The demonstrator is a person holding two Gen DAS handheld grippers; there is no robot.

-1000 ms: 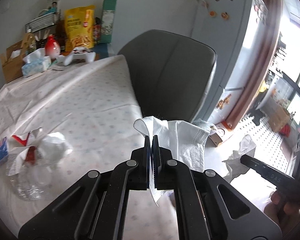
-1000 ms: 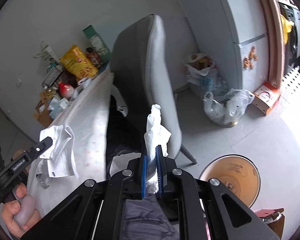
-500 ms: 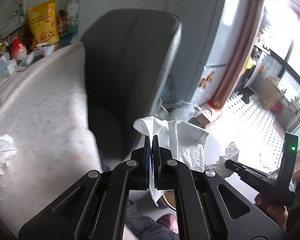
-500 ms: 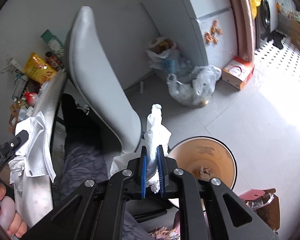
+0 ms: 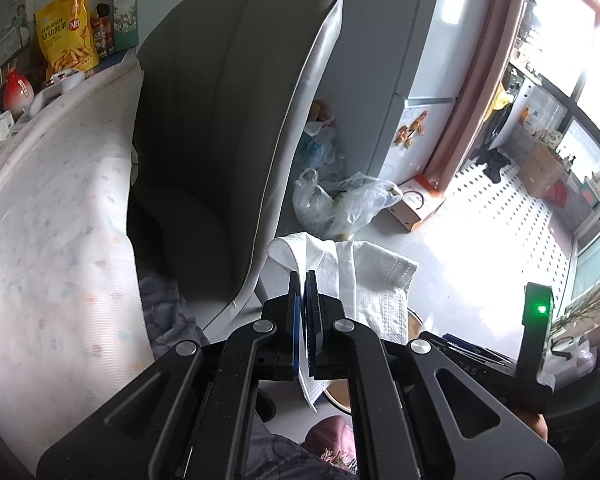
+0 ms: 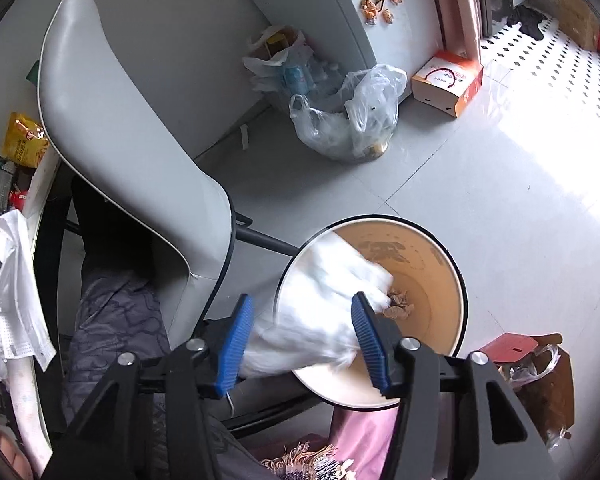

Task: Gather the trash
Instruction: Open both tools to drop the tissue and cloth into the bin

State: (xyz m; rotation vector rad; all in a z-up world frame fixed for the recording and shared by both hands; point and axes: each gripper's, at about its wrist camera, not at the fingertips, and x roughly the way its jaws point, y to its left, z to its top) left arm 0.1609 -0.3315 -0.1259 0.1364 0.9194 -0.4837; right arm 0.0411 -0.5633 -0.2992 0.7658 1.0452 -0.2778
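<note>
With its blue-padded fingers spread wide, the right gripper (image 6: 302, 336) hangs over the round trash bin (image 6: 456, 276) on the floor, a blurred white tissue (image 6: 324, 312) loose between them, while the left gripper (image 5: 303, 280) pinches a white face mask (image 5: 364, 276) beside the grey chair (image 5: 236, 120).

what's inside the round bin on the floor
In the bin, brownish crumpled scraps lie near the bottom, and a white tissue is blurred over its left side, hiding what lies beneath.
</note>
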